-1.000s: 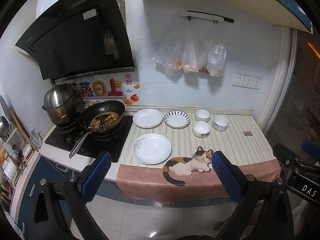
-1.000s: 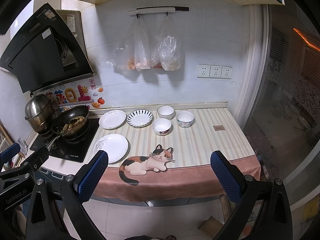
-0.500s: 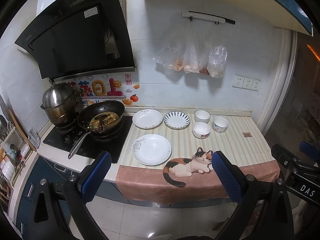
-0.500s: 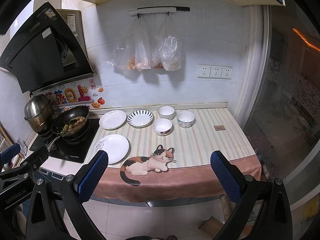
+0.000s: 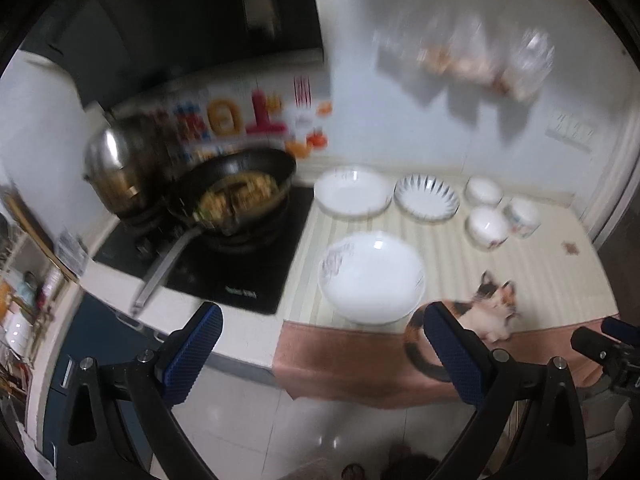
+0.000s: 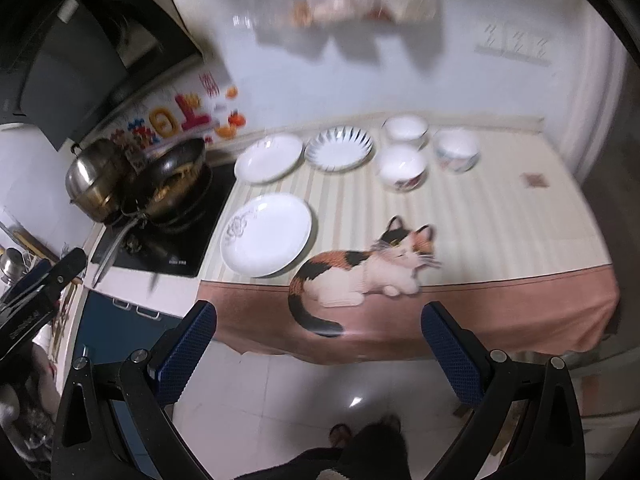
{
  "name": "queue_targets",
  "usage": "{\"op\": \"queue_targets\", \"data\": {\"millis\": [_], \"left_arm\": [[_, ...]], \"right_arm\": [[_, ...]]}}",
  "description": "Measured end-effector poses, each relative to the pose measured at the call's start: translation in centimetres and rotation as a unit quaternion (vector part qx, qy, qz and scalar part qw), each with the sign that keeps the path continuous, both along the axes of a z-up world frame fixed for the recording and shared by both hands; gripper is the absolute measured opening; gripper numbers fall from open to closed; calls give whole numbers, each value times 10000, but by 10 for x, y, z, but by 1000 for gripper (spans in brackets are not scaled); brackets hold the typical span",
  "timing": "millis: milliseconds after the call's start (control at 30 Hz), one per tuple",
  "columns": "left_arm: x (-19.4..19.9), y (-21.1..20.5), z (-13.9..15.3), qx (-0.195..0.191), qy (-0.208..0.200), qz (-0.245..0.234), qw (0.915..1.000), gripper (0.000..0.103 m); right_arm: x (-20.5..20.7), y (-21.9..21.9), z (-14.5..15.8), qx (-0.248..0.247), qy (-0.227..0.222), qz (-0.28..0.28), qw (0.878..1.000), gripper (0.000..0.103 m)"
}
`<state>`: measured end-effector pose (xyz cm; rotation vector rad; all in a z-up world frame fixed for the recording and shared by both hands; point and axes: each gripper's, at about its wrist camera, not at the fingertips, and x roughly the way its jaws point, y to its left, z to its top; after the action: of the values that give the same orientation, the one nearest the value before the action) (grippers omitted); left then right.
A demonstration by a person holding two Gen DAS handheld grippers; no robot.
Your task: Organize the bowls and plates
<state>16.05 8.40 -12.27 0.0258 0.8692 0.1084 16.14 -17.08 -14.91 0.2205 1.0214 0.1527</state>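
Ahead of both wide, empty jaws, the large plate [image 6: 266, 234] lies nearest on the desk [image 6: 500, 216], two plates [image 6: 304, 152] and three bowls [image 6: 424, 152] beyond it; a hurried reach, judging by the blur, could knock crockery off.

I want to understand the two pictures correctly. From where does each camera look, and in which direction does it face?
Left wrist: sits on the left gripper, off the counter's front edge, facing the stove and the near white plate; its open blue fingers and the right gripper's tip at the right edge show.
Right wrist: sits on the right gripper, facing the cat-print cloth; its open fingers, the left gripper at the left edge and a foot below show.
Both share the wok, three plates and three bowls.
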Motion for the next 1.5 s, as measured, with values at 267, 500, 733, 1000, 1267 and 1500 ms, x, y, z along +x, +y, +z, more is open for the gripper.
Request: {"op": "queue_targets", "data": {"millis": [267, 500, 733, 1000, 1267, 1500], "left_arm": [[129, 13, -116, -176, 922, -154, 9955, 103], [211, 30, -199, -243, 1774, -74, 9838, 90], [243, 43, -245, -652, 2384, -85, 9689, 57], [240, 43, -251, -844, 2448, 37, 9659, 50], [227, 14, -236, -909, 2327, -86, 9683, 50], [223, -36, -213, -931, 2269, -476, 9683, 50]], "right_arm": [[148, 26, -136, 167, 789, 695, 9943, 102], [266, 60, -232, 480, 1281, 1275, 9824, 89], [321, 89, -293, 772, 1831, 1647, 9661, 58], [326, 115, -310, 847, 1939, 1815, 9604, 37], [309, 83, -292, 831, 1927, 1775, 9615, 37], [290, 35, -270, 834, 1879, 1506, 9670, 37]]}}
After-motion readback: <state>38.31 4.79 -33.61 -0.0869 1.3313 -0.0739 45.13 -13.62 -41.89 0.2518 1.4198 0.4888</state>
